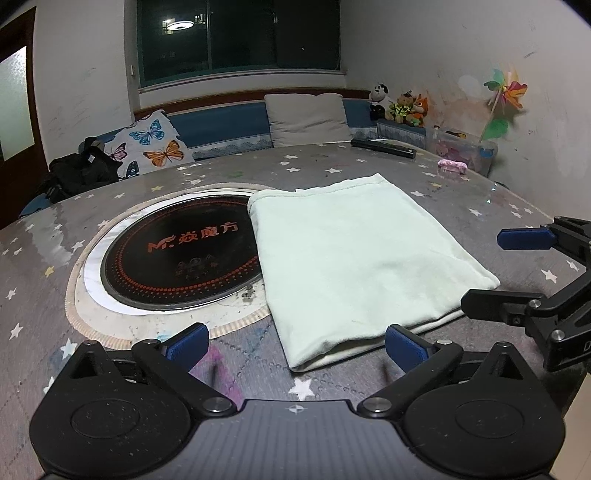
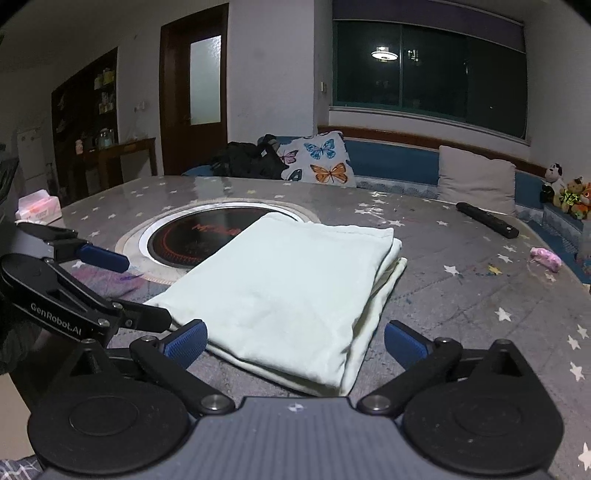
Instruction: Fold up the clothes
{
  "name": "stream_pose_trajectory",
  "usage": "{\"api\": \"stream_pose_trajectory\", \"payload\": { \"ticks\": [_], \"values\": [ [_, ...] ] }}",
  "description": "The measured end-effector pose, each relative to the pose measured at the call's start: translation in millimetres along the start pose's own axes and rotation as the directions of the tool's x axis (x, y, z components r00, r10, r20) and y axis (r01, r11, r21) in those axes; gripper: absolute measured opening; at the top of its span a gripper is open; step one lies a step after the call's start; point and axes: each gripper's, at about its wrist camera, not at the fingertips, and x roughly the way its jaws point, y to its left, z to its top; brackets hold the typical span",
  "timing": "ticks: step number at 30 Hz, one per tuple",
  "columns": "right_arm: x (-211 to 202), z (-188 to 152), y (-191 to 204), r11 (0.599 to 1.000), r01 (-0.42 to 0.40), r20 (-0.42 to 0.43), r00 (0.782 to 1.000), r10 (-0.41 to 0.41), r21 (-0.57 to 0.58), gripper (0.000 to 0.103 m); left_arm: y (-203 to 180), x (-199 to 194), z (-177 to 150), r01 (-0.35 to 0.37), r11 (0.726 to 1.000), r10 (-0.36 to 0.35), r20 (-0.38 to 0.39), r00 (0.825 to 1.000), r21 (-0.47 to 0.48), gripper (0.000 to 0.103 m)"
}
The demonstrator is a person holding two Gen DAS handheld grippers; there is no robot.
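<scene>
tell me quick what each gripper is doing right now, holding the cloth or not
Left gripper: open, holding nothing, the folded cloth lies just ahead of it.
Right gripper: open, holding nothing, the cloth's near corner sits between its fingers untouched.

Both fisheye views are dim and bluish, lit from overhead: a round ceiling lamp [image 2: 384, 54] reflects in the dark window [image 1: 240, 35]. The glossy counter [image 1: 332, 162] shows pale glare patches. Straight lines bow near the edges, corners go black, and fine detail is soft and grainy
</scene>
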Motion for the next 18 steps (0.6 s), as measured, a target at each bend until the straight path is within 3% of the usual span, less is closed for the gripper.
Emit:
{"api": "stream_pose_trajectory", "payload": {
  "ticks": [8, 18],
  "values": [
    [0, -1, 0, 0.999, 0.002, -0.012, 1.000, -0.001, 0.048, 0.103, -2, -6, -4, -0.016, 1.000, 0.016, 0.001, 1.000, -0.006, 0.103],
    [-3, 1, 4, 0.994, 0.067, -0.023, 0.998, -0.065, 0.087, 0.103, -2, -12, -7, -0.031, 0.999, 0.031, -0.005, 1.000, -0.038, 0.103]
  ]
}}
